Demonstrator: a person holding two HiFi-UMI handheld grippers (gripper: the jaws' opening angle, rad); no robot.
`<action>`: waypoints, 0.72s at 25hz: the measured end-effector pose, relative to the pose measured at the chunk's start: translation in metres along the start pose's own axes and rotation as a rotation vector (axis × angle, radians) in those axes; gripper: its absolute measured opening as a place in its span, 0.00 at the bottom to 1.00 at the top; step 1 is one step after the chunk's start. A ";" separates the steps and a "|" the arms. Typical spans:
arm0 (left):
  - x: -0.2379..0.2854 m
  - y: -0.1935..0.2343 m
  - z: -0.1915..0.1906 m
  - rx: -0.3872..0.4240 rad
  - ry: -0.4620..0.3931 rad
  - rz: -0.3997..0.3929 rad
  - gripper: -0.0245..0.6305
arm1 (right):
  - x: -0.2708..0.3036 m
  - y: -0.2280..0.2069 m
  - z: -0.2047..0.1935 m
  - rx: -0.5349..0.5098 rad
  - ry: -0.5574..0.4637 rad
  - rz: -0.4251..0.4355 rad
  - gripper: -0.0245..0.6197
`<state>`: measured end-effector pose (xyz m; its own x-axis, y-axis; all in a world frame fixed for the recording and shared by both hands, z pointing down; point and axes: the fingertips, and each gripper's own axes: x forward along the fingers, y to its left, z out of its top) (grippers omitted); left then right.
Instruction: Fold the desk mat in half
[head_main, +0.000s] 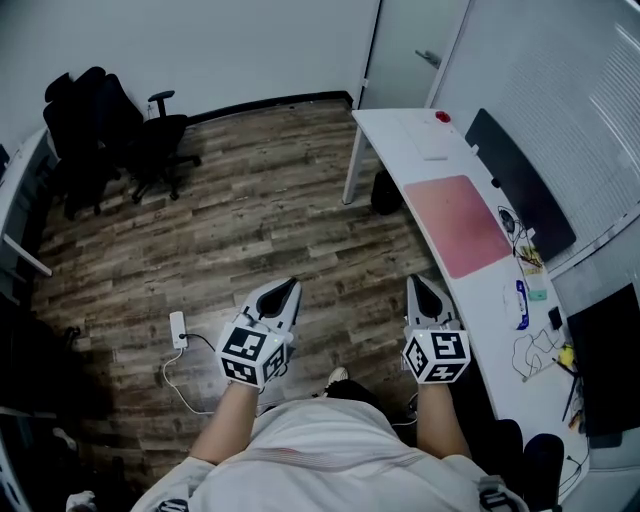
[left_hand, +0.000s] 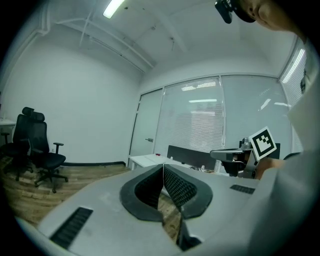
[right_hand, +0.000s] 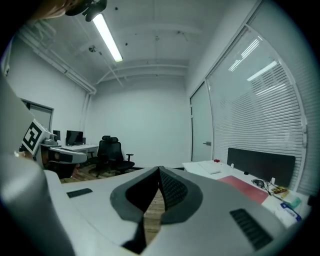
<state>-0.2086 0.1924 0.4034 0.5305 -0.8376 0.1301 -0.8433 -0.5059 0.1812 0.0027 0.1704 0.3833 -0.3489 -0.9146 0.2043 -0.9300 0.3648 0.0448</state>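
- My left hand-held gripper is closed with nothing in it. My right hand-held gripper is closed and empty too.
- The mat is pink. It lies flat on the white surface, ahead of me and to my right, well apart from both of them.
- I think the mat is thin, soft and light. It should bend easily, but it may slide on the smooth top.
- I think the best place to grab is the two corners of one short end, one corner for each hand-held gripper. I must open the jaws first.
- One long side of the mat runs just beside the front edge of the surface, so I think a jaw can slip under it there.
- Cables lie near the close end. A white flat thing lies past the far end. The mat should not sweep them.
- The floor in front of the surface is open. The chair is far off to the left.
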 end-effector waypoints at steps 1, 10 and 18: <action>0.015 -0.001 0.004 0.005 -0.001 -0.004 0.06 | 0.008 -0.011 0.003 0.001 -0.004 0.000 0.11; 0.137 -0.017 0.019 0.026 0.027 -0.021 0.06 | 0.075 -0.107 0.011 0.020 -0.014 0.030 0.12; 0.196 -0.028 0.000 0.045 0.130 -0.051 0.06 | 0.116 -0.145 -0.012 0.112 0.011 0.077 0.12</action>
<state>-0.0810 0.0422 0.4235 0.5773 -0.7781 0.2476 -0.8162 -0.5587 0.1475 0.0984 0.0138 0.4117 -0.4193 -0.8824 0.2134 -0.9077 0.4117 -0.0812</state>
